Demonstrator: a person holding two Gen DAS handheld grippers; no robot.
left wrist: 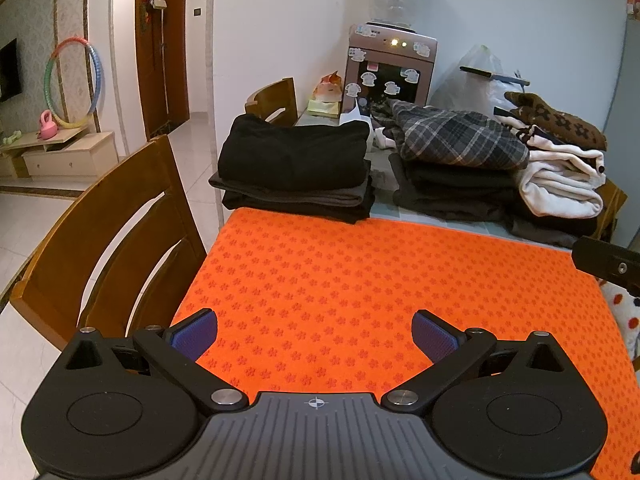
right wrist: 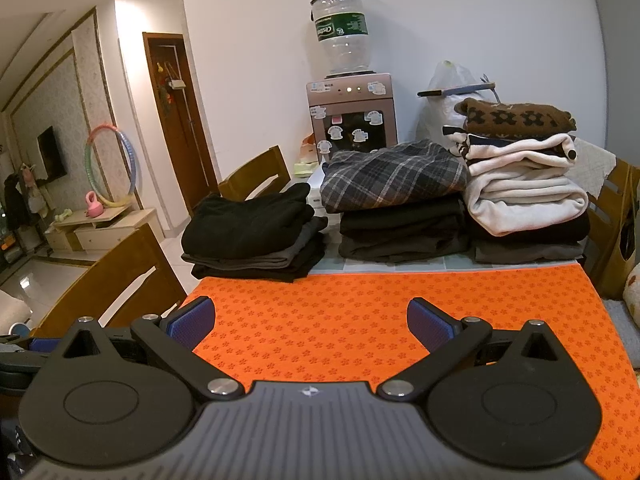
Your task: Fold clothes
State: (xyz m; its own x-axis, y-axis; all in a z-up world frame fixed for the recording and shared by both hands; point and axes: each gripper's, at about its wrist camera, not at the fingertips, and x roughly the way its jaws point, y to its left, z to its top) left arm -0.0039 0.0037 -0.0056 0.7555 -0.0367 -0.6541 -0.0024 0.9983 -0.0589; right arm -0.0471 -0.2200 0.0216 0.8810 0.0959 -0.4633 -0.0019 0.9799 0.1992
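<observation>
Left gripper (left wrist: 314,336): nearest the lens, blue pads spread wide apart, nothing between them, hanging over the near part of the orange mat (left wrist: 360,280).
Right gripper (right wrist: 311,325): same story in its own view, pads well apart, gripping nothing, over the mat's near half. Its black body also pokes in at the right edge of the left wrist view.
Open room: the mat's whole middle lies bare in both views, from the pads up to the clothes.
Left edge: the mat runs to the table's side, with a wooden chair (left wrist: 100,240) just beside it.
Far edge: a black folded stack (left wrist: 294,168) sits right at the mat's back border, its bottom layer just over the orange.
Clothes, middle: a plaid garment (right wrist: 394,176) lies rumpled on top of dark folded pieces, beyond the mat on a grey-green strip of table.
Clothes, right: a cream bundle (right wrist: 524,192) with a brown patterned piece (right wrist: 516,118) on top, resting on more dark layers.
Behind: a water dispenser (right wrist: 352,120) against the wall, close behind the plaid pile.
Right edge: a spotted white fabric (left wrist: 628,312) peeks in just beside the mat, cut off by the frame.
Hard to make out: how many dark garments each stack holds; the layers blend together.
Hidden: the mat's near edge, covered by the gripper bodies.
</observation>
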